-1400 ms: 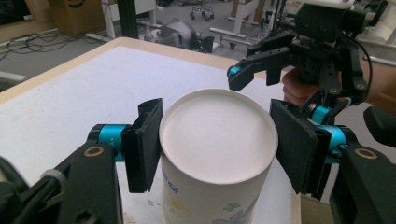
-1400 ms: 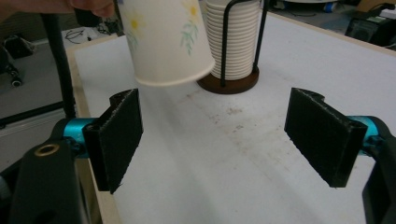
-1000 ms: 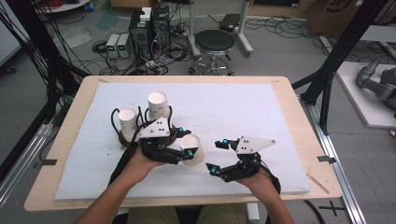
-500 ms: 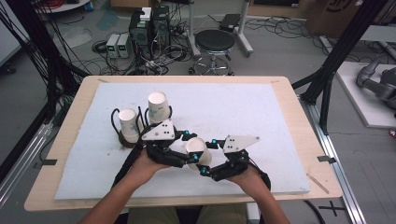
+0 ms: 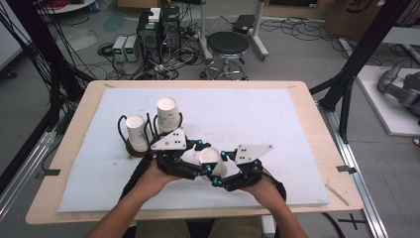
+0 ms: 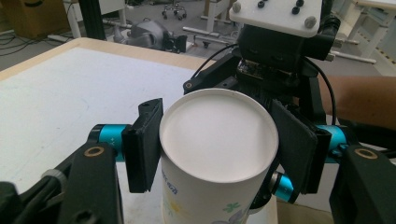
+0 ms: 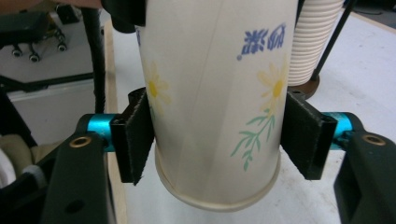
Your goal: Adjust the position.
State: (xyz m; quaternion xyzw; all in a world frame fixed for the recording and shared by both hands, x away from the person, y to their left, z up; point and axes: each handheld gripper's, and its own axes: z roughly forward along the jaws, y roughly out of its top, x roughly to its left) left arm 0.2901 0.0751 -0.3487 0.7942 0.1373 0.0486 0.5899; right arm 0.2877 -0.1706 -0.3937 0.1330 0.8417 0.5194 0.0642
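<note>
My left gripper [image 5: 207, 163] clamps the inverted flowered paper cup [image 5: 212, 159] near its base, while my right gripper [image 5: 218, 168], jaws just closing, pinches its rim end opposite.

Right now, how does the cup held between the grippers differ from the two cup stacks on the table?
The held cup is a single cup lifted off the mat, upside down, clamped by the left gripper and right gripper. The two cup stacks stand on the mat, each many cups nested, untouched. All are white paper cups, bottom up.
</note>
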